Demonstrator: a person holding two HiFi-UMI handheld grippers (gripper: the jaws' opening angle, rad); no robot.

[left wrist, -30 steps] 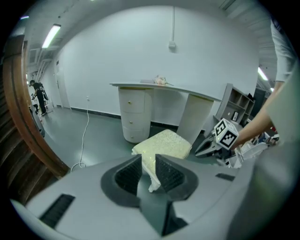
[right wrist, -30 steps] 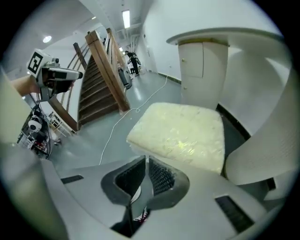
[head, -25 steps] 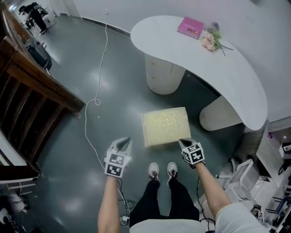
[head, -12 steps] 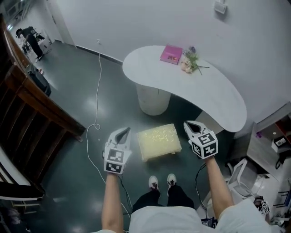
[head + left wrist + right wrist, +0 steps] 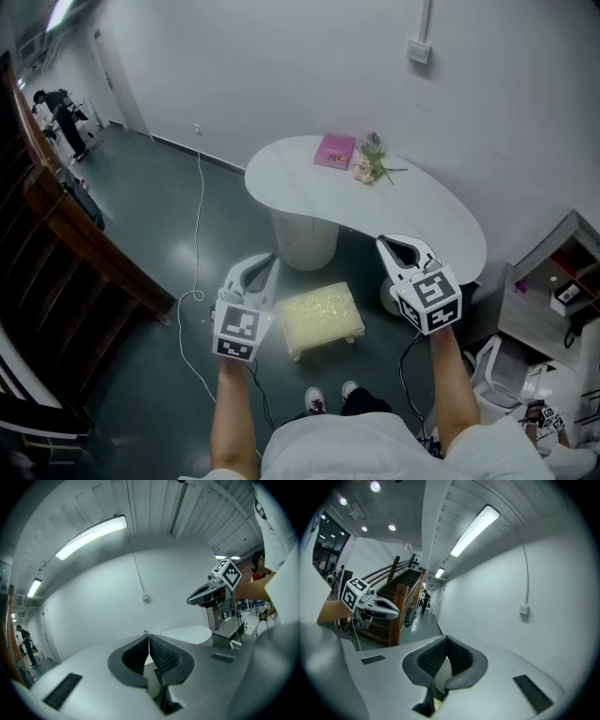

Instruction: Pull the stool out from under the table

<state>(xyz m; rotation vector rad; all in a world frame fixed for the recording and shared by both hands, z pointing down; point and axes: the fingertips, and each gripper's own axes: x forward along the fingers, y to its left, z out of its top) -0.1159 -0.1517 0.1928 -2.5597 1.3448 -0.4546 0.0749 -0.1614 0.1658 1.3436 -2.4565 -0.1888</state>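
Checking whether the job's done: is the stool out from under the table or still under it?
Out: the stool stands upright on open floor, clear of the table.

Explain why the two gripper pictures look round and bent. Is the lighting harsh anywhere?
Left gripper view: fisheye lens, black corners, bowed wall; a strip light glares white. Right gripper view: same round warp, another ceiling tube blown out. Head view: milder bending at the edges, even light, a dull sheen on the floor.
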